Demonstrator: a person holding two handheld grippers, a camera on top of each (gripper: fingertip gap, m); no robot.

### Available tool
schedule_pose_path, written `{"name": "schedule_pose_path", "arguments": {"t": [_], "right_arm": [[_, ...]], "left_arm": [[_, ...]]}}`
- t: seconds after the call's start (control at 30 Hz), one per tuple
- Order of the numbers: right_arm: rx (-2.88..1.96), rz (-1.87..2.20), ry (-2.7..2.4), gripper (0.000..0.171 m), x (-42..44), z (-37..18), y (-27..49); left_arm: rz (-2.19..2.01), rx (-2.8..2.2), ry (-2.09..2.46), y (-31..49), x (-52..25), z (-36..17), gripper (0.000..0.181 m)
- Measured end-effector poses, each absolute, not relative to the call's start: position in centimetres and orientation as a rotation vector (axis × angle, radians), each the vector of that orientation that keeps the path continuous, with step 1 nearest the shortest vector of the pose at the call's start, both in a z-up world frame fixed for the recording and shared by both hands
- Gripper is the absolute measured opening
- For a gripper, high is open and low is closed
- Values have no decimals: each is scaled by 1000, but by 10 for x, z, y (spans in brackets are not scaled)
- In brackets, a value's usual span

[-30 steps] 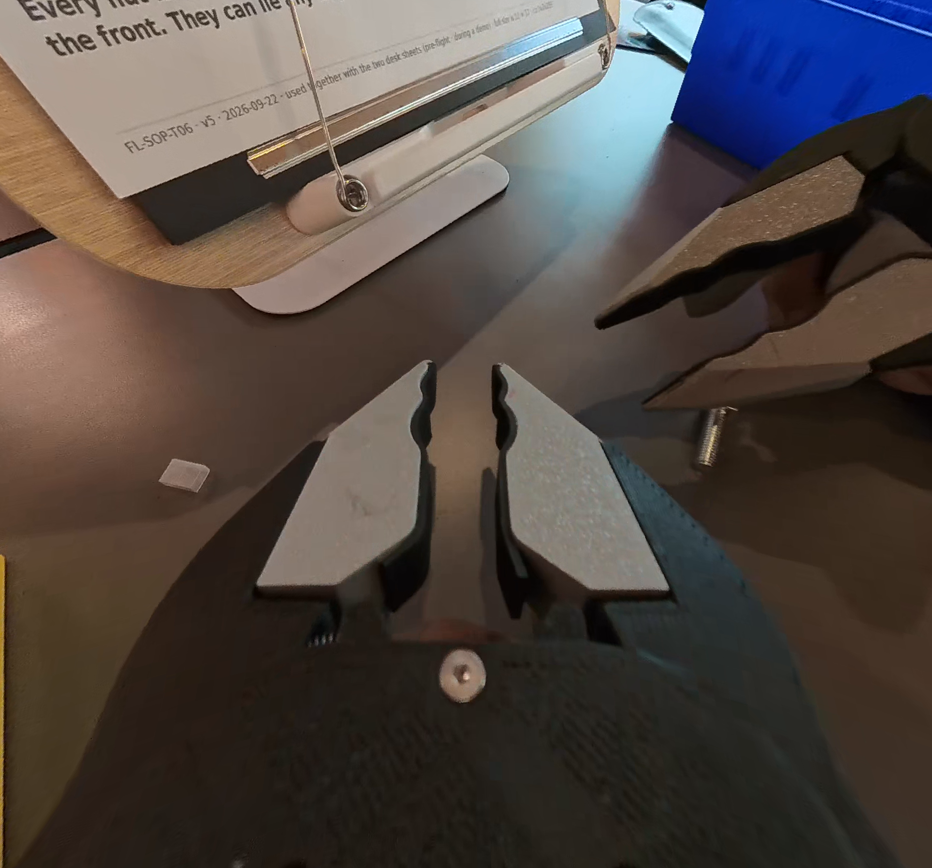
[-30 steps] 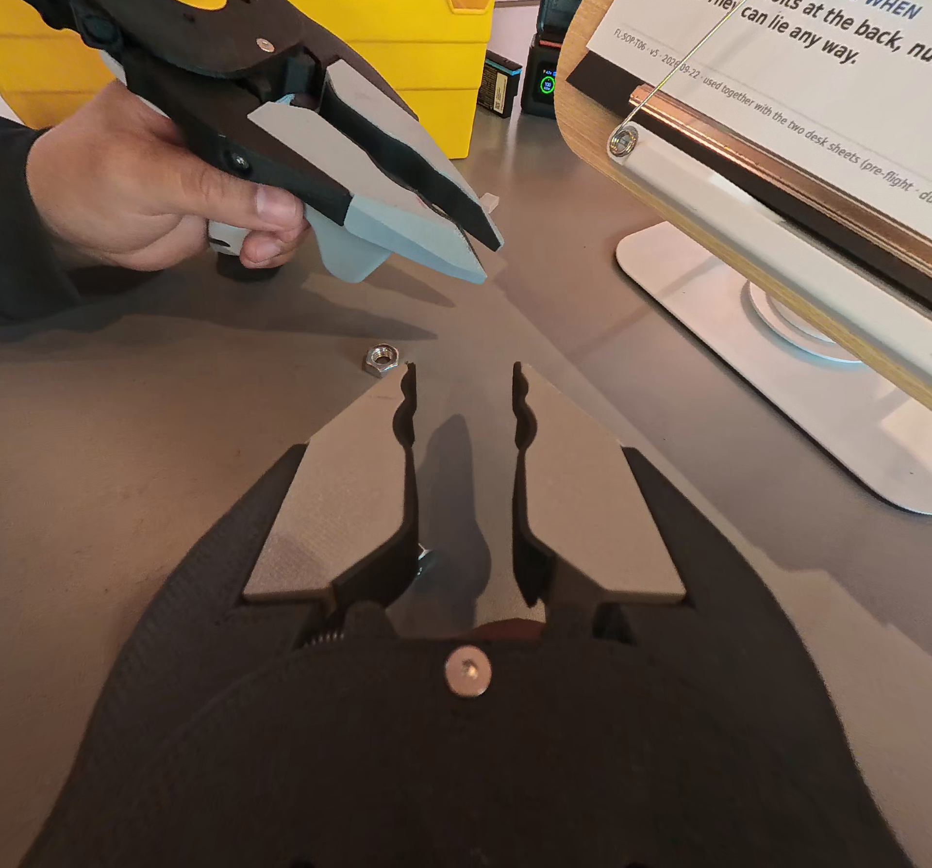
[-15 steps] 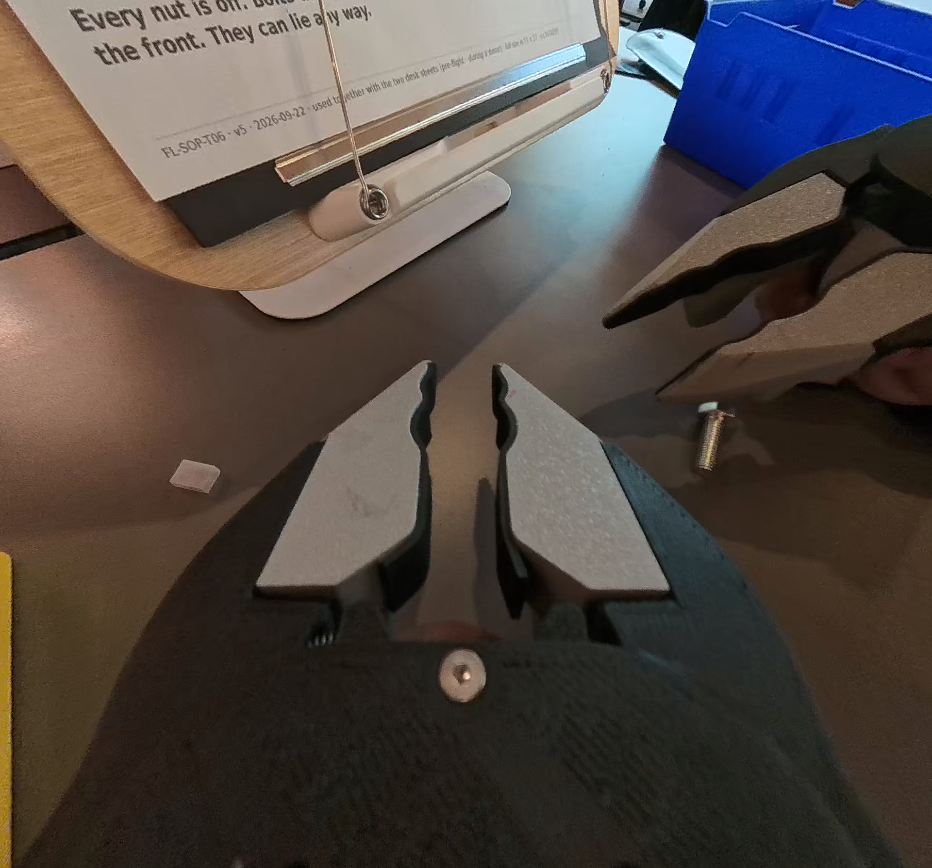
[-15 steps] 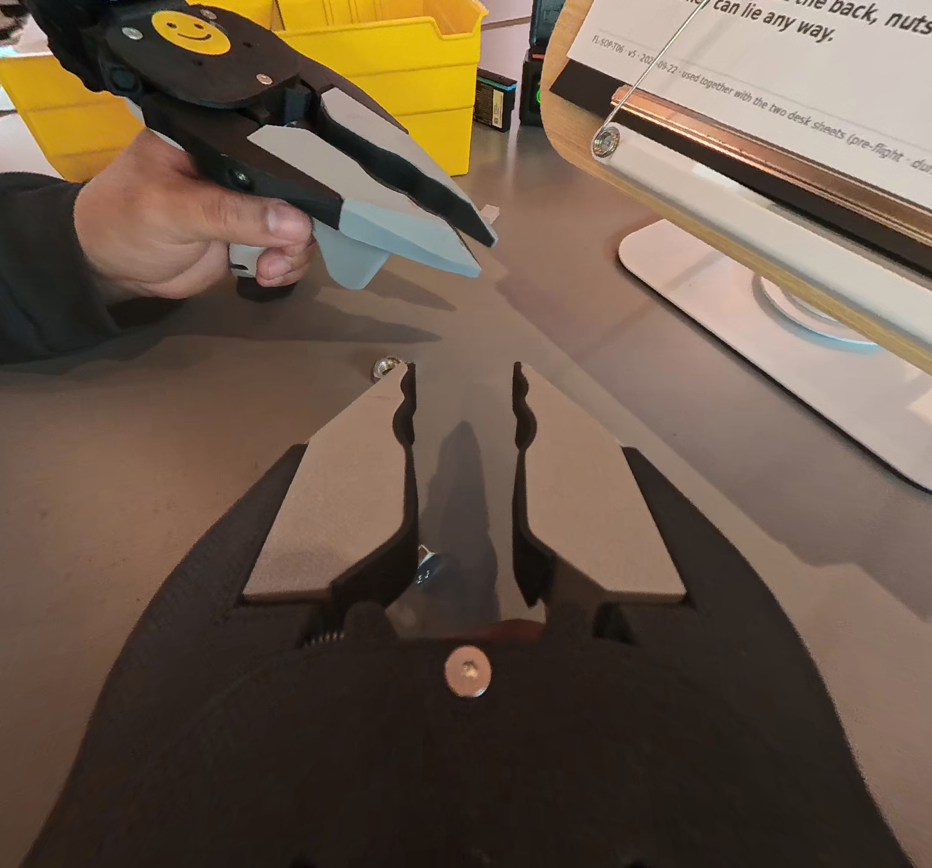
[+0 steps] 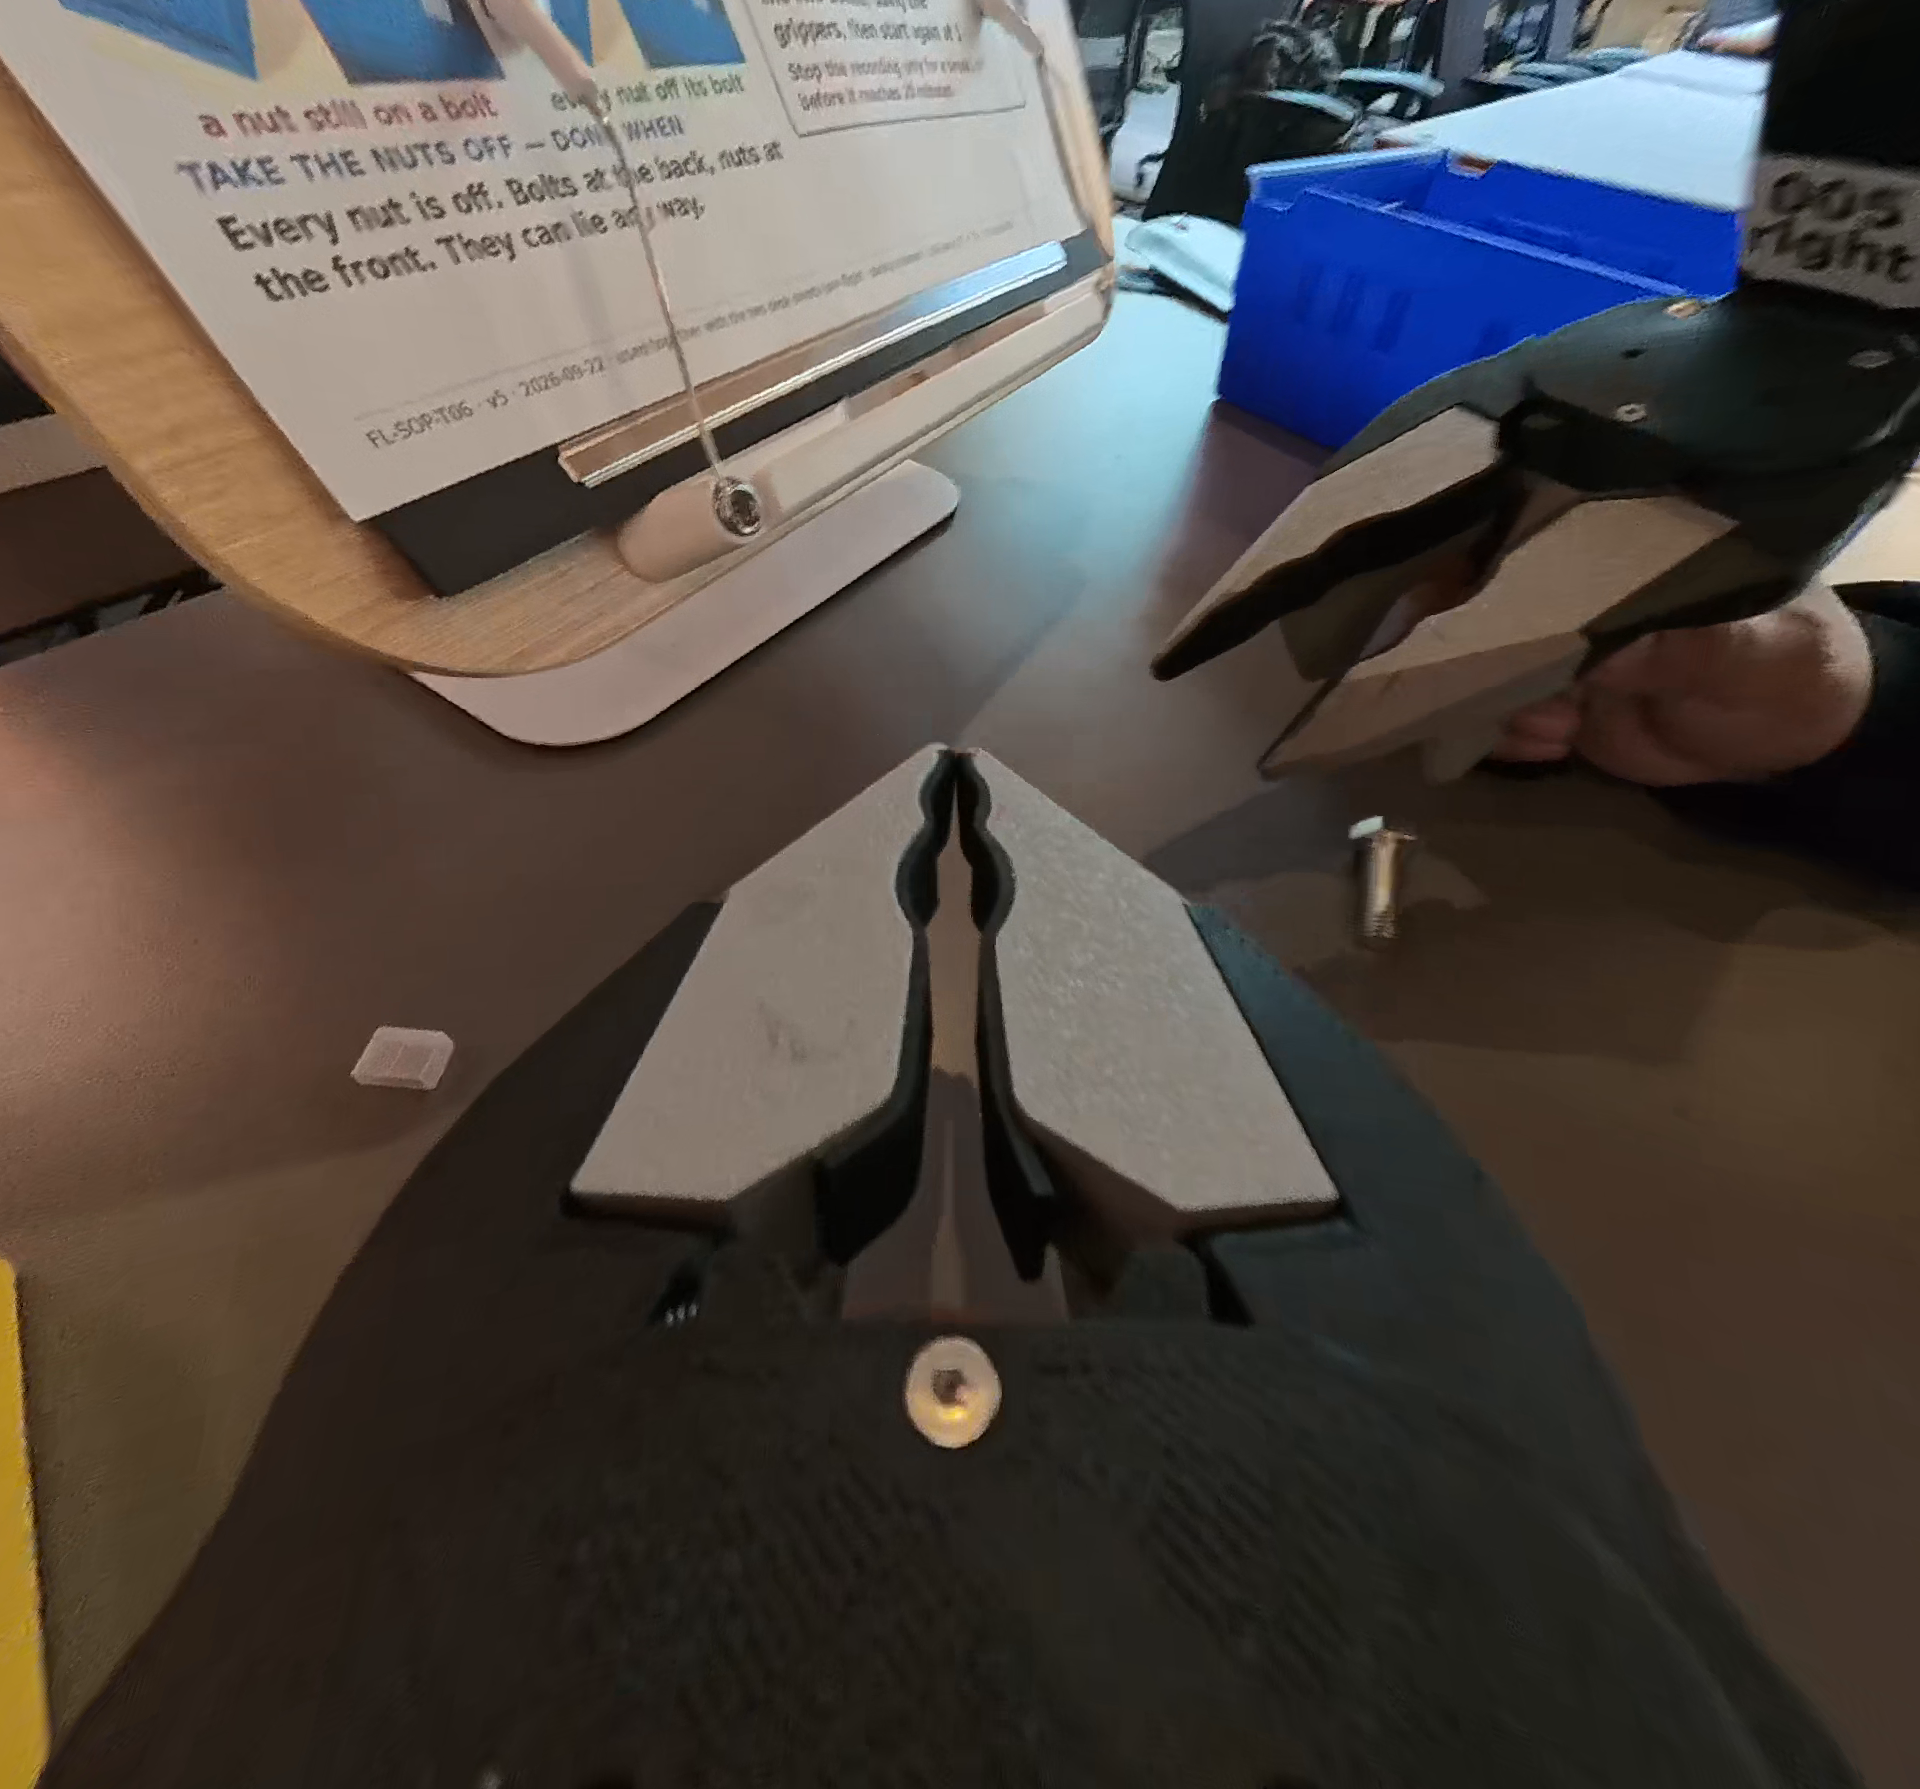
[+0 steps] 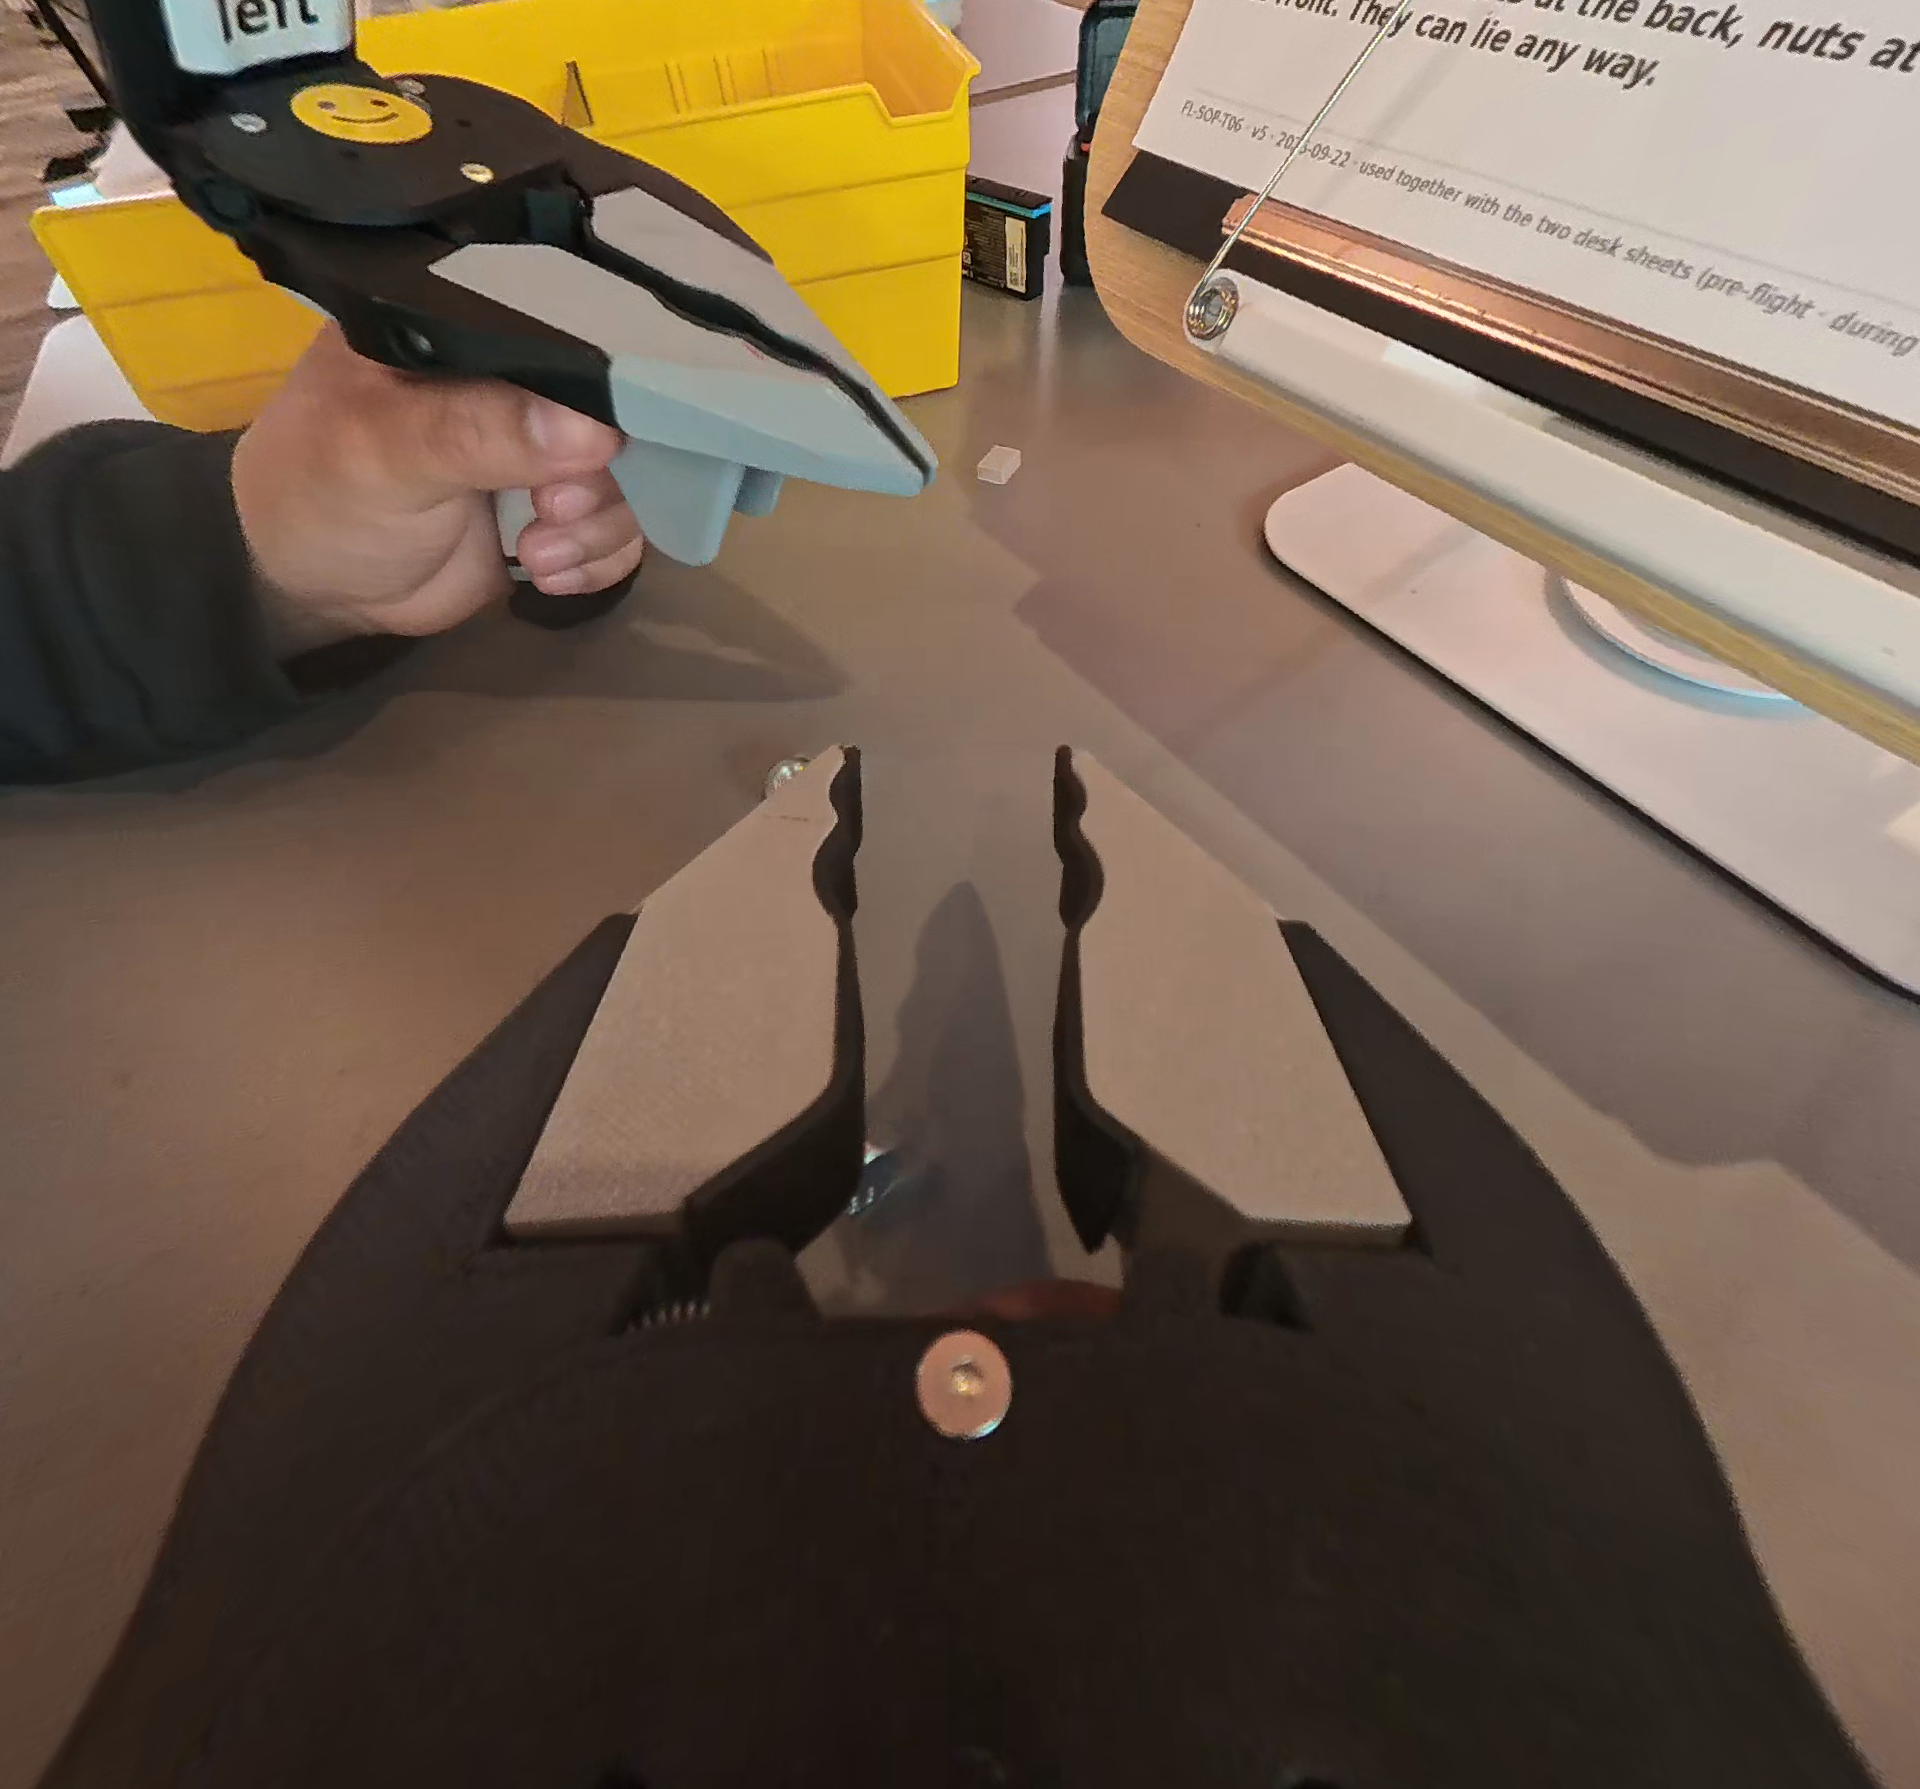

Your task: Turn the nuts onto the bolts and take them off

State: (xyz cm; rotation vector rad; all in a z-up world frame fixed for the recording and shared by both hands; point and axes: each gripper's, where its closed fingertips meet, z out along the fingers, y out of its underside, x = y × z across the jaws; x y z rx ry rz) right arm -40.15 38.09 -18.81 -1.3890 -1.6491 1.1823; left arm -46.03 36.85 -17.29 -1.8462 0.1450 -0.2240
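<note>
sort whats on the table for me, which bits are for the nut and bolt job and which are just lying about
For the job:
bolt lying on the table
nut, partly hidden by the right gripper
left gripper, shut, holding nothing

Just lying about:
yellow bin
blue bin
instruction stand
small white chip

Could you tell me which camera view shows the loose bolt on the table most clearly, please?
The left wrist view: the bolt lies in full sight below the right gripper. In the right wrist view only its tip peeks out beside a finger.
</note>
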Motion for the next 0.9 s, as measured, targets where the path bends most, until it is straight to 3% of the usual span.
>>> {"name": "schedule_pose_path", "arguments": {"t": [0.5,0.73,0.9], "right_arm": [[-1413,1189,-1532,49,-404,-179,408],[-1436,1115,-1558,86,-408,-186,409],[-1418,1063,-1569,92,-409,-188,408]], "left_arm": [[34,-1860,138,380,-478,-176,5],[50,-1870,141,387,-481,-178,5],[47,-1815,138,384,-478,-169,1]]}}
